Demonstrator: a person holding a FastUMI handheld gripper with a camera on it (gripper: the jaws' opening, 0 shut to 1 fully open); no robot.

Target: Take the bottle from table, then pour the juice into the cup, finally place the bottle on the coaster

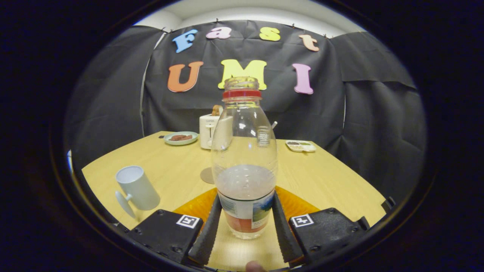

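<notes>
A clear plastic bottle (245,151) stands upright between my fingers, with an open neck, a red ring under the neck and a label near its base. Cloudy juice fills roughly its lower third. My gripper (246,198) is shut on the bottle, both fingers pressing on its labelled lower part. A pale mug (137,187) with its handle toward me stands on the wooden table (325,177), to the left of the fingers. A round brown coaster (207,175) lies just behind the bottle on its left, partly hidden by it.
An orange mat (191,207) lies under and behind the bottle. Further back stand a white toaster (211,130) holding bread, a plate with food (180,138) to its left, and a small tray (301,146) at the right.
</notes>
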